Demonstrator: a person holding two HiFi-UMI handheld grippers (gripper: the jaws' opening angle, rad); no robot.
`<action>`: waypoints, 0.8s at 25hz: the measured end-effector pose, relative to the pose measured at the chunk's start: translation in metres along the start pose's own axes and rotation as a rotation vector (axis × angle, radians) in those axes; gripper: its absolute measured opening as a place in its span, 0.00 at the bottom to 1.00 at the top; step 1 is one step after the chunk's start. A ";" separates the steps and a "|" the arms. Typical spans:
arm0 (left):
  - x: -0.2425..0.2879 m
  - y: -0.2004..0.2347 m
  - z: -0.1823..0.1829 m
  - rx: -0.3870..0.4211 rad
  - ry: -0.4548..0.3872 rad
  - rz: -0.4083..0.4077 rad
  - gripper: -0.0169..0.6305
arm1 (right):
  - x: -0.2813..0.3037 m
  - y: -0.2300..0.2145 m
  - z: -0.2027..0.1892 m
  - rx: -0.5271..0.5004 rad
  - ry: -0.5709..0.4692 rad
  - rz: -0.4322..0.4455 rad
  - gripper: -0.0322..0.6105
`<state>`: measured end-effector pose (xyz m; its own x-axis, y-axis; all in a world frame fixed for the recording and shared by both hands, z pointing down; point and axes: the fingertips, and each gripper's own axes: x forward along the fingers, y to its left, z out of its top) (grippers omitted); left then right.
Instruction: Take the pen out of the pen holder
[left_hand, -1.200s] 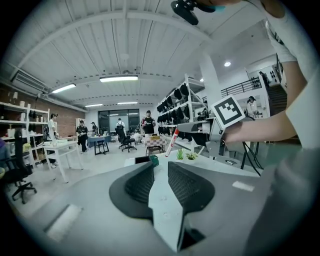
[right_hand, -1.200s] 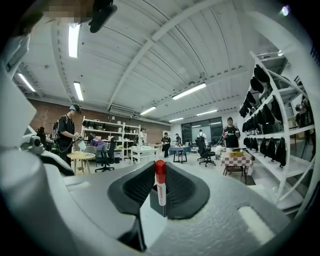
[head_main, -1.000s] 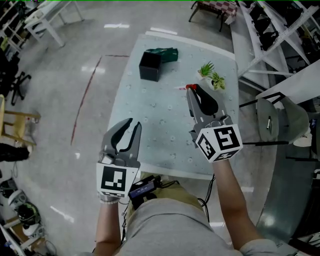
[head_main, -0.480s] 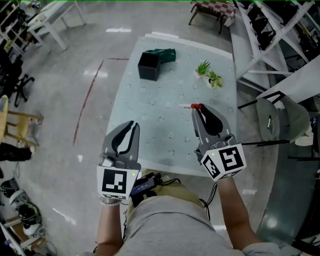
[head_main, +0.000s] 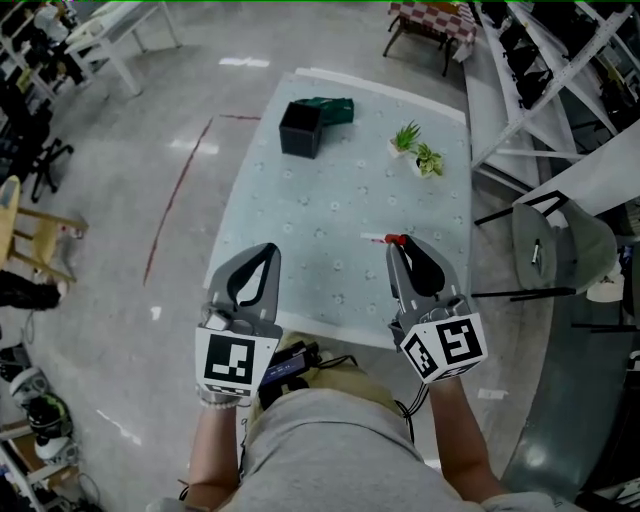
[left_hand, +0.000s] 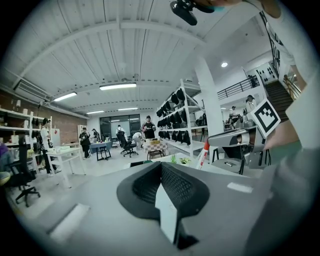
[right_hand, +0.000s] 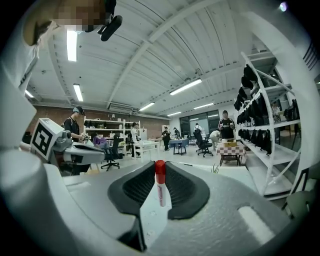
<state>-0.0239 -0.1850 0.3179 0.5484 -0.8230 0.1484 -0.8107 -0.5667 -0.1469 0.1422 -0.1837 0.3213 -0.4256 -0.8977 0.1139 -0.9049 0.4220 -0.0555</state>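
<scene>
Nearest the person, the left tool (head_main: 268, 252) hangs over the near left corner of the bench (head_main: 300, 260). Its jaws have just been closing and now meet with nothing between them, which suggests it has no part in the work and is parked out of the way. Level with it on the right, the right tool (head_main: 400, 247) is clamped on the pen (head_main: 378, 238), gripping it just below the red cap. The white barrel hangs roughly upright beneath the jaws, clear of the bench top. A hold this high on the barrel fits a pen drawn upward out of a container, since only its top end would have stood free to grasp. Farther along the bench, at the far left, stands the black pen holder (head_main: 300, 130), well apart from the pen. The removal itself therefore appears complete, with only setting the pen down left, if that is wanted. A dark green object (head_main: 335, 108) lies just behind the holder, and two small potted plants (head_main: 418, 152) stand towards the far right edge, away from the path between holder and tool.
</scene>
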 end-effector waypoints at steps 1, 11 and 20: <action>-0.001 -0.001 0.001 0.000 -0.004 -0.001 0.03 | -0.003 0.000 -0.002 0.000 0.004 0.000 0.15; -0.008 -0.014 -0.008 -0.005 0.022 -0.005 0.02 | -0.010 0.006 -0.013 0.006 0.027 0.016 0.15; -0.011 -0.013 -0.011 -0.005 0.031 0.010 0.02 | -0.009 0.009 -0.013 -0.014 0.032 0.031 0.15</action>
<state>-0.0218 -0.1681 0.3293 0.5338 -0.8269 0.1770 -0.8172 -0.5582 -0.1436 0.1379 -0.1707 0.3332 -0.4531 -0.8797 0.1441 -0.8911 0.4514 -0.0460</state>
